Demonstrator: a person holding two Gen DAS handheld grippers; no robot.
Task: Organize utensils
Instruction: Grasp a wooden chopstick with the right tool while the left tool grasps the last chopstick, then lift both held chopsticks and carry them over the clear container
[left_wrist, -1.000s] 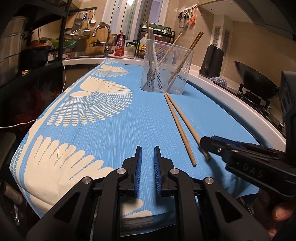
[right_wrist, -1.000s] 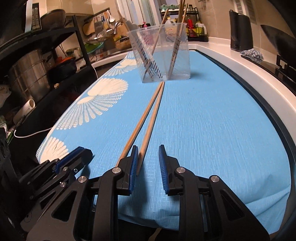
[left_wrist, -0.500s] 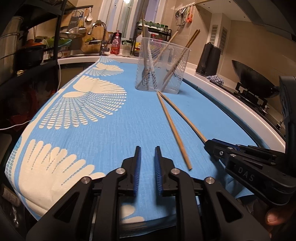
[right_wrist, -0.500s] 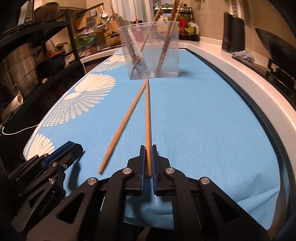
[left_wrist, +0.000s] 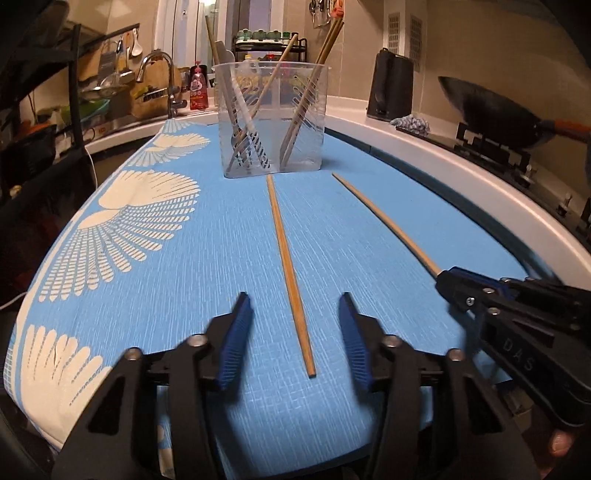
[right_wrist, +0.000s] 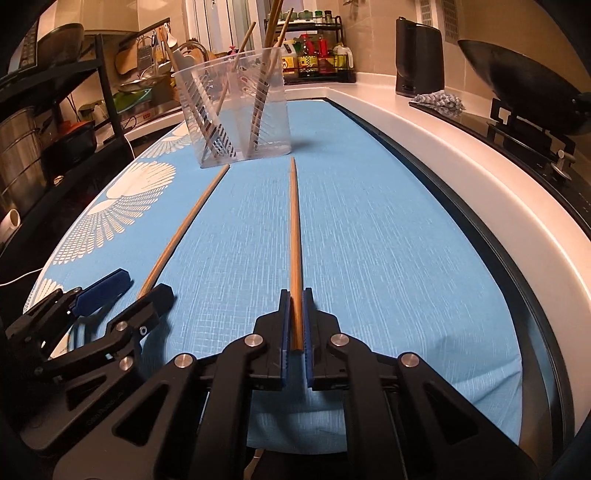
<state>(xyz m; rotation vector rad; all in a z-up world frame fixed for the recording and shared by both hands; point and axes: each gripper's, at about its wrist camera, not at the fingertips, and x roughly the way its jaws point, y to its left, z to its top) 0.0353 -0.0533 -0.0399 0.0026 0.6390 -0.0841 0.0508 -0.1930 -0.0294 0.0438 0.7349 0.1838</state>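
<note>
Right hand-held gripper (right_wrist: 294, 325) clamps the near end of one chopstick (right_wrist: 294, 236) at lower centre; left hand-held gripper (left_wrist: 295, 332), jaws opening, straddles the other chopstick (left_wrist: 288, 266) untouched: centre, close squarely, then lift toward the clear holder (left_wrist: 271, 118) at top centre.

Right gripper (right_wrist: 295, 295) clamped on one chopstick (right_wrist: 294, 229), tip pointing at the clear utensil holder (right_wrist: 236, 110). Second chopstick (right_wrist: 184, 229) lies left of it, between the opening left gripper's (right_wrist: 140, 286) jaws.

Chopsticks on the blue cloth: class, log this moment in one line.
right gripper: shut on right chopstick | left gripper: jaws opening around loose chopstick, untouched | clear holder: awaiting both
</note>
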